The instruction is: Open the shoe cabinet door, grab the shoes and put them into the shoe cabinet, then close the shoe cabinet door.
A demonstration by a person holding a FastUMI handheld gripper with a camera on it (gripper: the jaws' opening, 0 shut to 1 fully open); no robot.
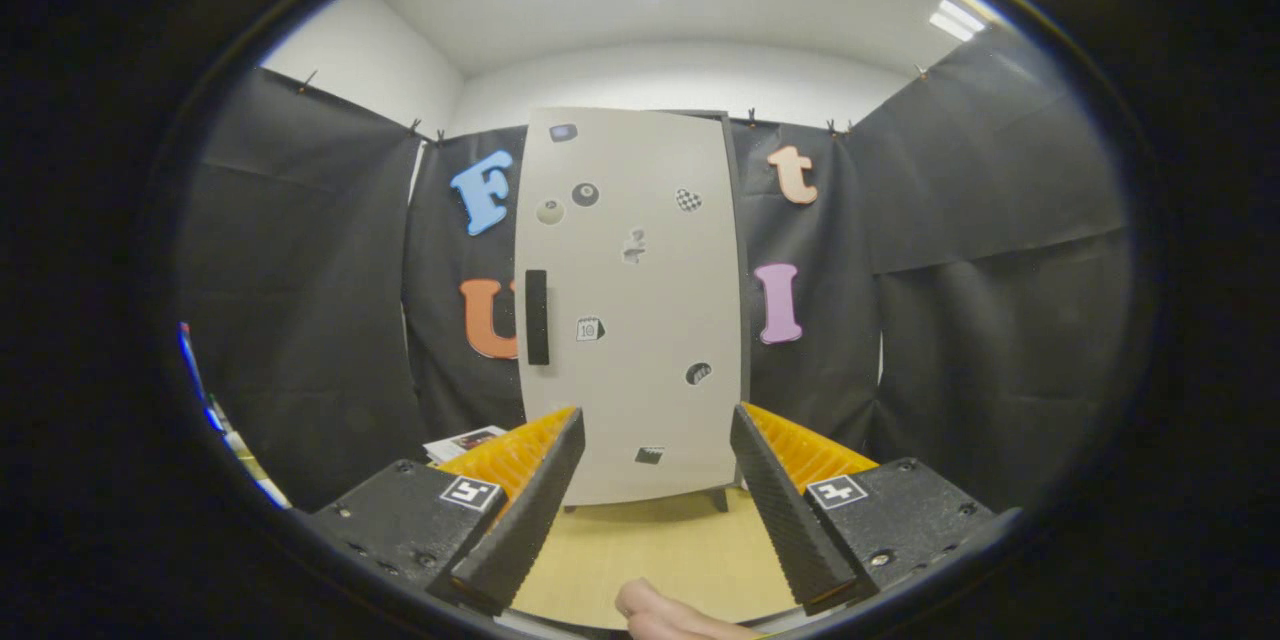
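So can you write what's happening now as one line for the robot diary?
stage: start | shoe cabinet door: shut | handle: beyond fingers, untouched | gripper: open, holding nothing | floor: wooden

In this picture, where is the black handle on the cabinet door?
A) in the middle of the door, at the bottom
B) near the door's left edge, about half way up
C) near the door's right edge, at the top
B: the handle stands as an upright bar by the left edge of the shut door, beyond the open claw.
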